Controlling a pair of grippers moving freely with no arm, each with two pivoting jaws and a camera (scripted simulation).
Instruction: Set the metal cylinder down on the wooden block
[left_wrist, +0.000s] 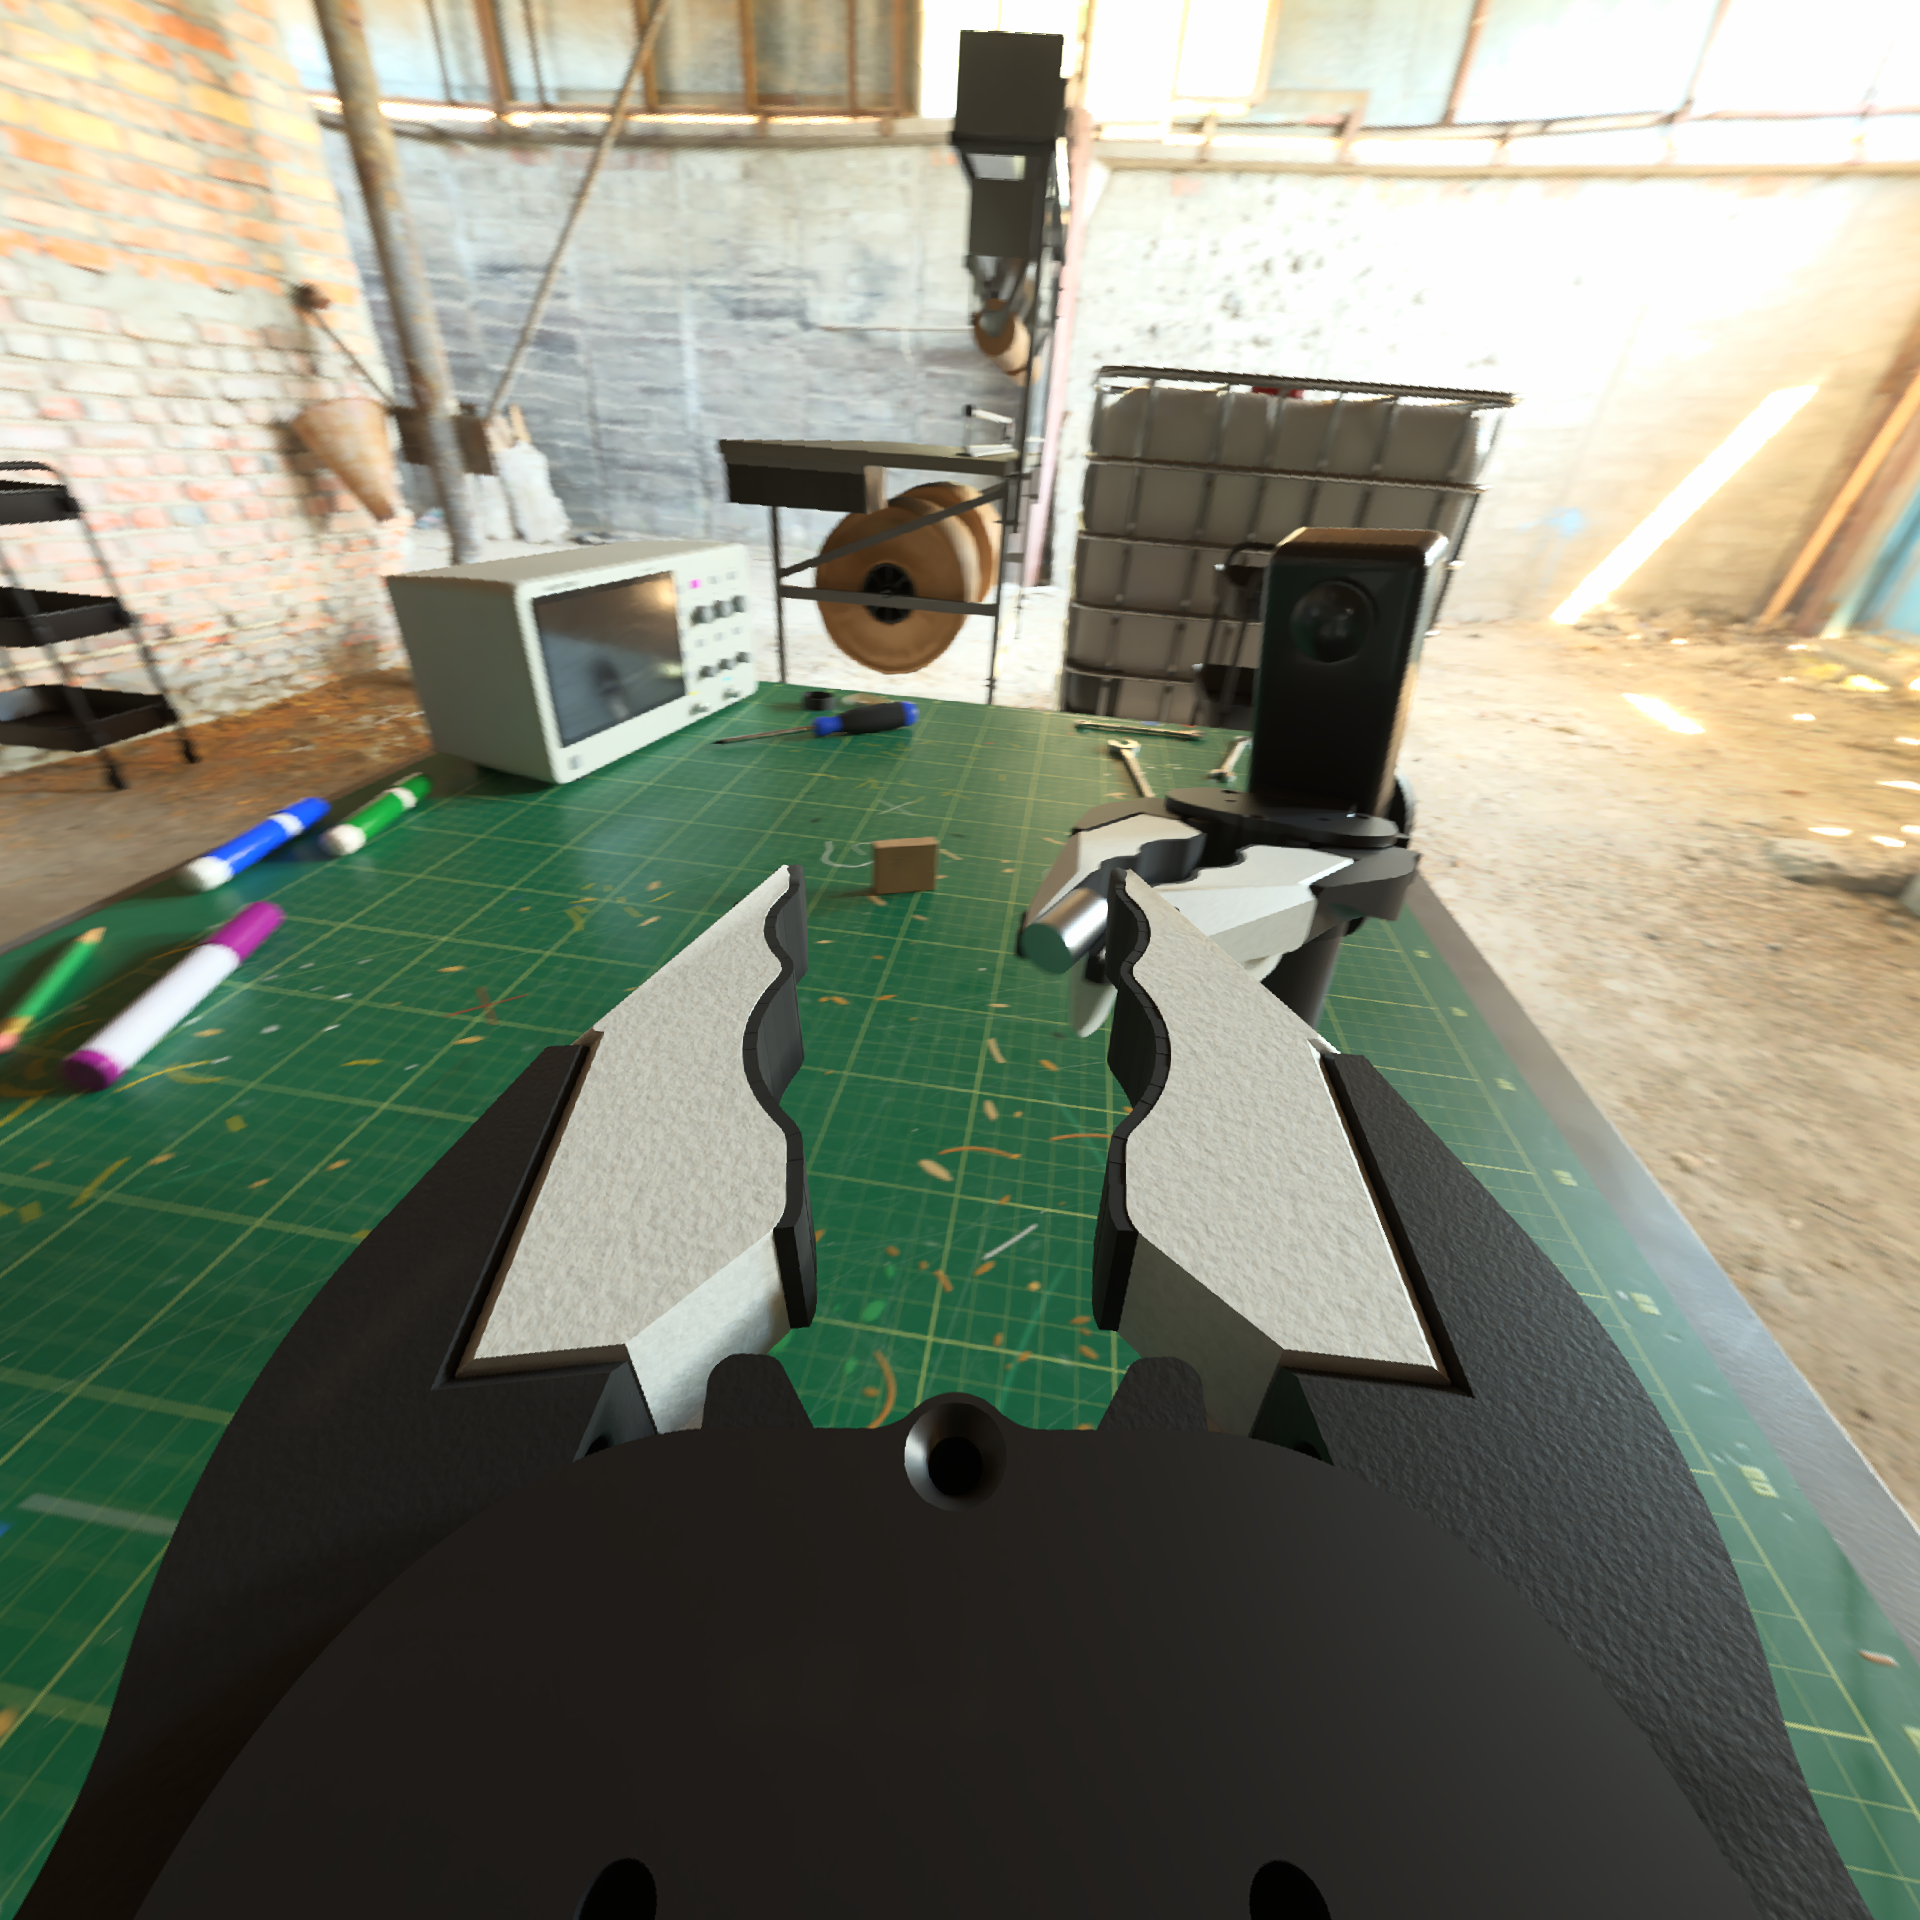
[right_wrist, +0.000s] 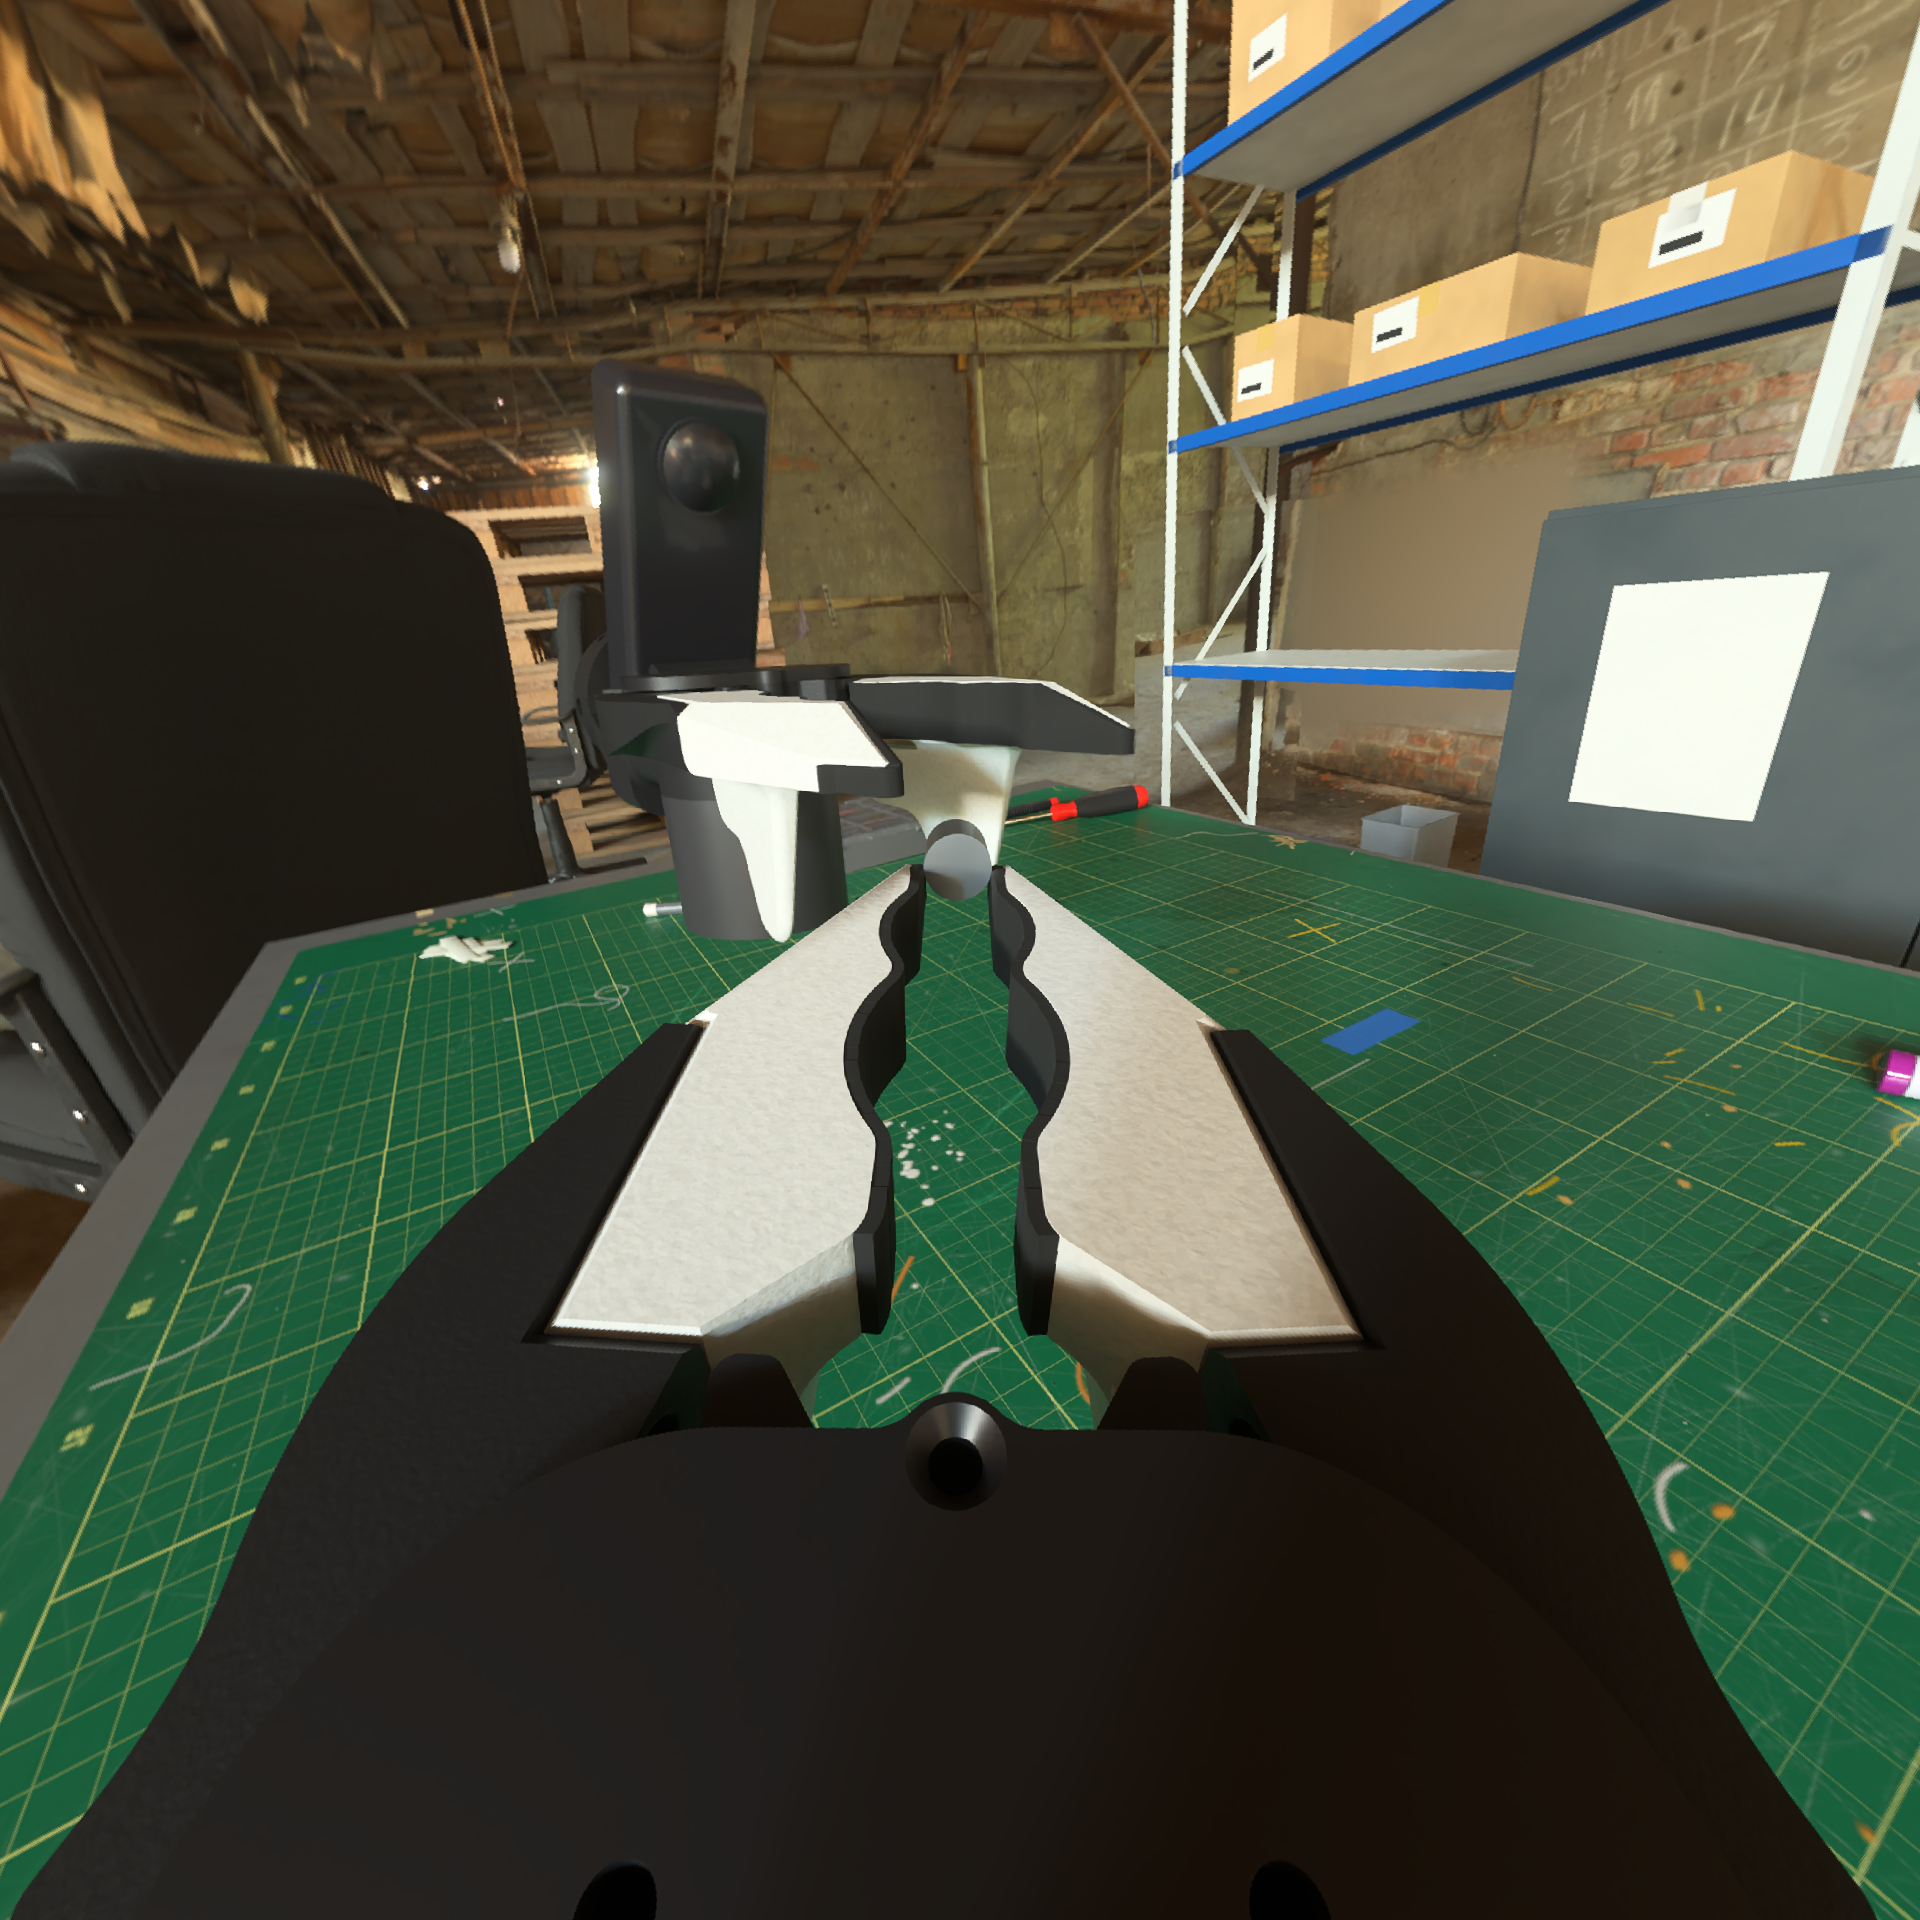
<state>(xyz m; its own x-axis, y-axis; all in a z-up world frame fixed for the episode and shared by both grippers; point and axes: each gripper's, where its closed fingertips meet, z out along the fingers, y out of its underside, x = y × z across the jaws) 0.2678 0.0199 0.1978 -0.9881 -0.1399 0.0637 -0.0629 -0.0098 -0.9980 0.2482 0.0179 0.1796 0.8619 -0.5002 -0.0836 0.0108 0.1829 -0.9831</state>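
The metal cylinder (left_wrist: 1060, 930) is held above the green cutting mat (left_wrist: 644, 1060), clamped between the fingertips of my right gripper (left_wrist: 1091, 925). In the right wrist view the cylinder (right_wrist: 956, 862) shows end-on between the tips of that gripper (right_wrist: 956, 881). The small wooden block (left_wrist: 904, 864) stands on the mat, to the left of and beyond the cylinder; the right wrist view does not show it. My left gripper (left_wrist: 958, 894) is open and empty, and its right fingertip is close beside the cylinder. It also shows in the right wrist view (right_wrist: 873, 821), facing my right gripper.
A beige oscilloscope (left_wrist: 582, 665), markers (left_wrist: 171, 997), a blue-handled screwdriver (left_wrist: 862, 719) and wrenches (left_wrist: 1127, 764) lie around the mat. The table's right edge (left_wrist: 1621, 1164) is near. A red screwdriver (right_wrist: 1091, 803), a grey cabinet (right_wrist: 1704, 707) and a black chair (right_wrist: 239, 727) show in the right wrist view.
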